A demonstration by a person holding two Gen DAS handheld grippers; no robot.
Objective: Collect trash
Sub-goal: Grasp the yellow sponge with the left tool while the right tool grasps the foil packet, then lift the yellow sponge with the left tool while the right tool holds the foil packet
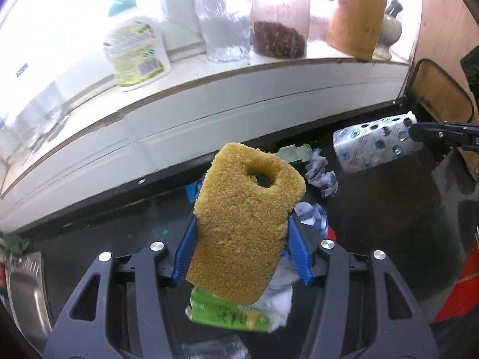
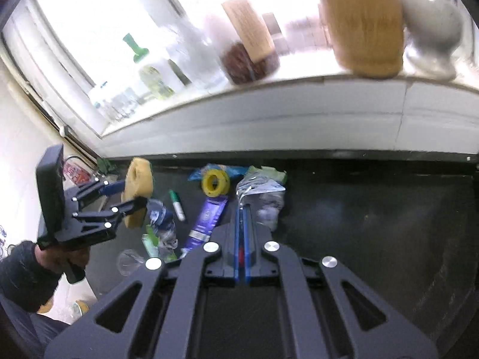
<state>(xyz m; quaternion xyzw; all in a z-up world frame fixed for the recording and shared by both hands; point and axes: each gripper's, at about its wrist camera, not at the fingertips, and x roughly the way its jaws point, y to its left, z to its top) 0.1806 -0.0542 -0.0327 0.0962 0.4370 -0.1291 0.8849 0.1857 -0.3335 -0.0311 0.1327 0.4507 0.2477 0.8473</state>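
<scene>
Pinching a yellow sponge (image 1: 242, 227) between its blue fingers, the left tool (image 1: 241, 248) holds it up above the dark worktop (image 2: 374, 209). The right tool (image 2: 243, 209) is pressed shut on a crinkly wrapper (image 2: 263, 197), beside a yellow tape roll (image 2: 215, 183) and green marker (image 2: 177, 205).

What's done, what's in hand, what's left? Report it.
Done: nothing shows as collected, and no bin is in view. In hand: the left gripper clamps the yellow sponge, and the right gripper pinches the dotted white packet. Left on the black counter: yellow tape roll, green marker, purple wrapper, crushed bottle, green packet, clear cup.
</scene>
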